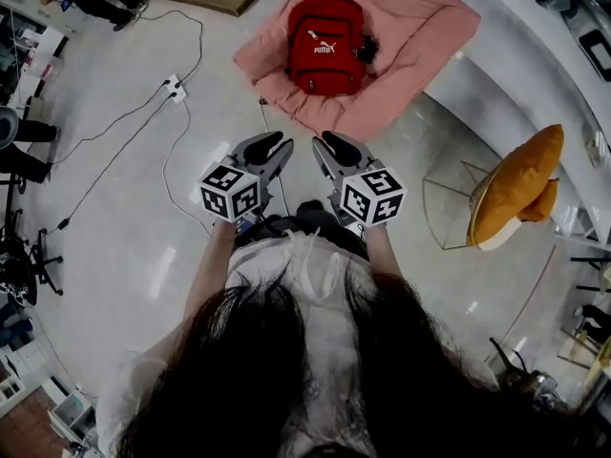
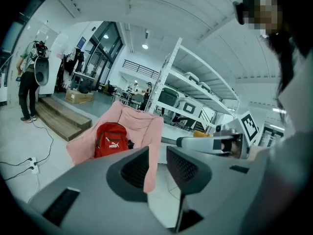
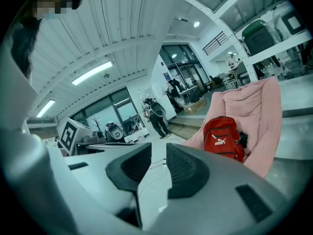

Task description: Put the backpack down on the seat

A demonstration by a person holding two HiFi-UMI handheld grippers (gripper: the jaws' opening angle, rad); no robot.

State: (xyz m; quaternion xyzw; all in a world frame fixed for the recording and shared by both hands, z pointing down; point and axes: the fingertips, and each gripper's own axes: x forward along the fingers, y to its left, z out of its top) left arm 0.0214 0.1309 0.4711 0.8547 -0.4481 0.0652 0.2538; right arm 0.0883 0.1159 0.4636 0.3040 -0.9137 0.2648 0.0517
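Room: a large workshop hall with a pale, glossy floor [image 1: 124, 246], metal shelving and glass doors at the back.
Power strip [image 1: 174, 87]: on the floor left of the pink seat [image 1: 420, 27], with a thin black cable [image 1: 115, 160] trailing away from it.
Left claw [image 1: 277, 151]: held in front of the person, well short of the seat, jaws apart and nothing between them.
Backpack [image 1: 326, 41]: red, with a white logo and dark zips, leaning on the seat's back cushion, in the middle of the seat.
Seat: a soft, slumped pink fabric chair, rumpled like a padded sack, with raised sides around the bag.
Right claw [image 1: 332, 149]: just beside the left one, equally far from the seat, jaws parted by a narrow gap and empty.
Yellow chair [image 1: 520, 184]: right of the seat, a smooth cushion on a thin wire frame.
Progress: the bag looks put down where it belongs and neither claw touches it, so the job appears done. At most a check that it sits steady remains.
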